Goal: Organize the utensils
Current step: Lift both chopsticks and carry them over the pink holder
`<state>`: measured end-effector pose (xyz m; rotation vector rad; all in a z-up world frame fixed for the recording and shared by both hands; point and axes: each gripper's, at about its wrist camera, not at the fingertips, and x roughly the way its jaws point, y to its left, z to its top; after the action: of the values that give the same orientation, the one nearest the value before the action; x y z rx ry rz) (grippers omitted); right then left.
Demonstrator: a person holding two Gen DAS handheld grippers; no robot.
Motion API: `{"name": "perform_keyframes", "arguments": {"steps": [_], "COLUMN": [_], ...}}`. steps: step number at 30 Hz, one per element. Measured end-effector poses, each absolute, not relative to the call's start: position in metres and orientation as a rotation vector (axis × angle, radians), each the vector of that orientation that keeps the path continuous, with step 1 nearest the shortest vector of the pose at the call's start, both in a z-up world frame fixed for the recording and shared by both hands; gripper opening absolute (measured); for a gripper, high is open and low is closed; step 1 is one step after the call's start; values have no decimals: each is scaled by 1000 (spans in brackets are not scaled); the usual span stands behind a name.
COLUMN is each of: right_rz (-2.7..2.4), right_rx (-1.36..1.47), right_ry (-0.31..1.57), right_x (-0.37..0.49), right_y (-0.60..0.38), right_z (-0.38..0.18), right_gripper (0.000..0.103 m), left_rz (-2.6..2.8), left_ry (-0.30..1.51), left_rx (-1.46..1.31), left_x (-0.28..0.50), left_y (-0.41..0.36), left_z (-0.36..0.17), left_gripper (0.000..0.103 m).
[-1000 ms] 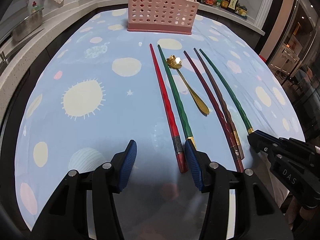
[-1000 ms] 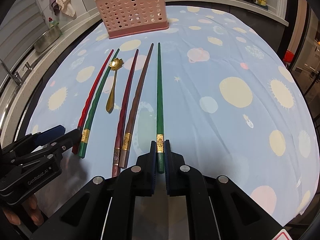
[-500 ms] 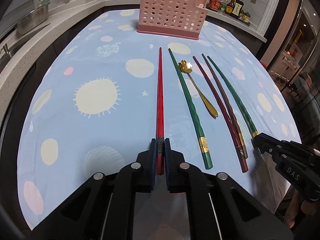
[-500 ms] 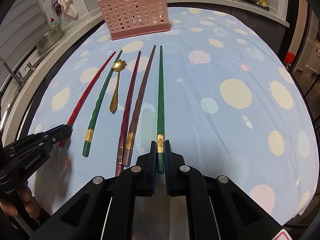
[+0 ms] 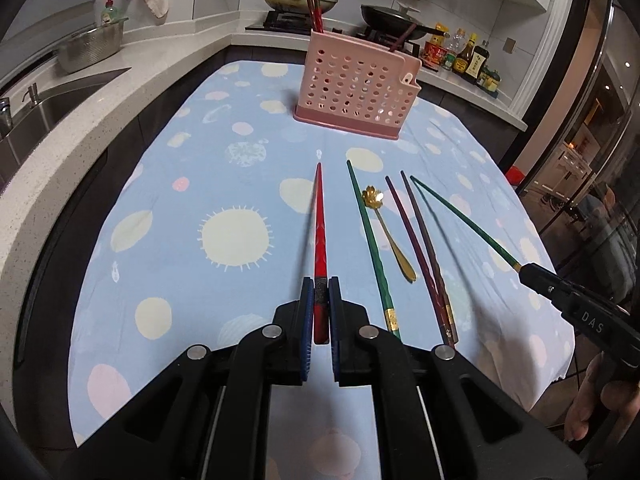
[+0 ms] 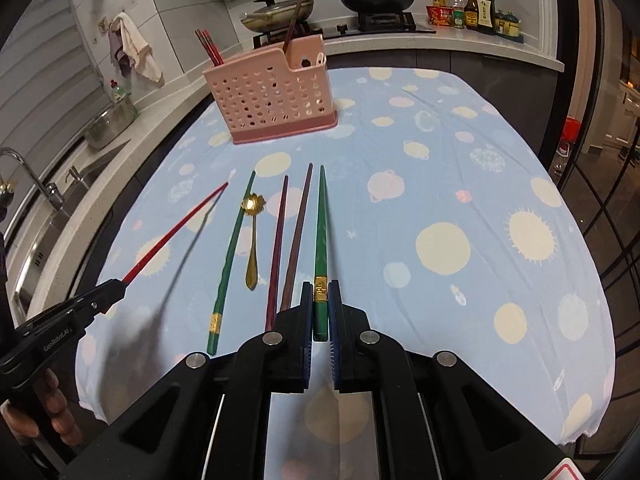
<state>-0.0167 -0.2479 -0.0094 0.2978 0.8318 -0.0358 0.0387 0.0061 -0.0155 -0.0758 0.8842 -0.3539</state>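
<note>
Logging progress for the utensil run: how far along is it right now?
Early-to-mid. Done: the pink holder already has a few chopsticks standing in it. In hand: left gripper is shut on the red chopstick, right gripper on a green chopstick, both lifted off the tablecloth. Left: another green chopstick, gold spoon, maroon chopstick and brown chopstick lie on the cloth.

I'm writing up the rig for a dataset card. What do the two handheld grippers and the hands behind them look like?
Both are matte black plastic with angular linkage arms, silver round pivot bolts and ribbed blue finger pads. The left gripper carries white "GenRobot.AI" lettering on its side; the right gripper reads "DAS". Bare fingers of the left hand and right hand wrap the handles. No cables or sleeves are visible.
</note>
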Motion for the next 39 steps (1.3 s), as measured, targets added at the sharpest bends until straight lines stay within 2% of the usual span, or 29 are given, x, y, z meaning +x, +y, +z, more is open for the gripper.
{"name": "perform_keyframes", "arguments": {"steps": [18, 27, 39], "right_rz": [-55, -41, 0], "right_rx": [322, 323, 329], "right_ry": [634, 566, 449], "right_x": [10, 34, 79], "right_y": [-274, -283, -291], "right_z": [65, 97, 150], "right_gripper": [7, 7, 7], "left_rz": [-342, -351, -406], "left_ry": [715, 657, 537], "left_rx": [-124, -141, -177], "left_x": [72, 105, 156], "left_y": [18, 13, 5], "left_z": [58, 85, 146], "left_gripper": [7, 7, 7]}}
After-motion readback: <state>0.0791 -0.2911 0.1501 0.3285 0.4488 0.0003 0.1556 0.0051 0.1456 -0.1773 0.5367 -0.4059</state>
